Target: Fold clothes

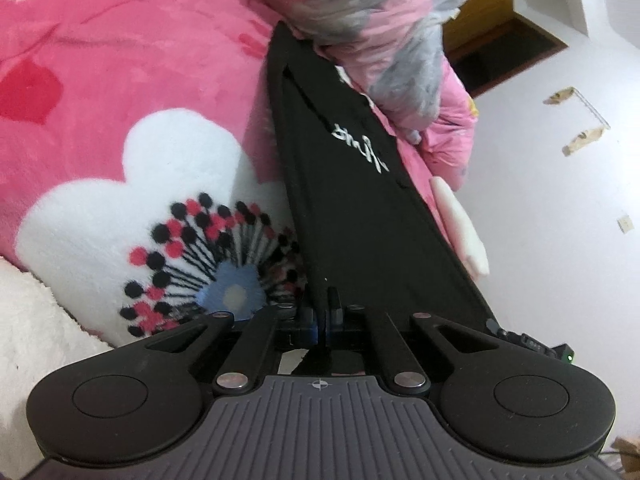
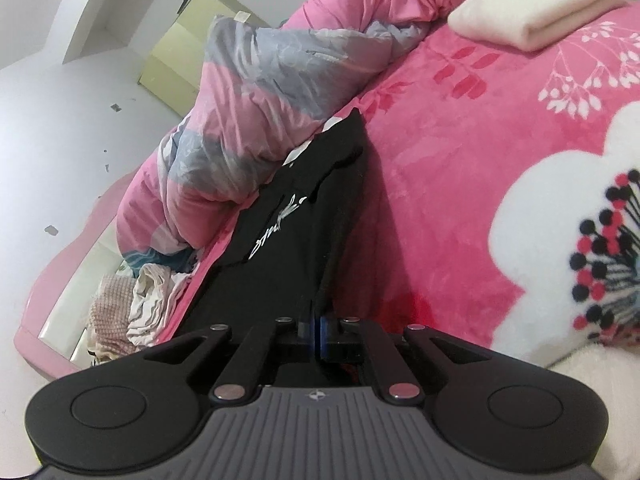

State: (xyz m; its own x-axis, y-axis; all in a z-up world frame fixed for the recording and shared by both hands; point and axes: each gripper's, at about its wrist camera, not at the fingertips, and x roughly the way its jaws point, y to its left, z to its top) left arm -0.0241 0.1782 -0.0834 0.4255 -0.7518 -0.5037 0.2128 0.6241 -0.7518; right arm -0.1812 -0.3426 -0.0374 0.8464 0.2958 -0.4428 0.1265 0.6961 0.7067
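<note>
While stretched above the pink blanket, black garment (white script) pinched by both grippers' fingers.

From my left claw the garment runs forward over the blanket, which lies to its left; the quilt lies ahead and to its right, on the garment's far end. From my right claw the garment runs forward, quilt left, blanket right, folded towel far ahead right, on the blanket.
</note>
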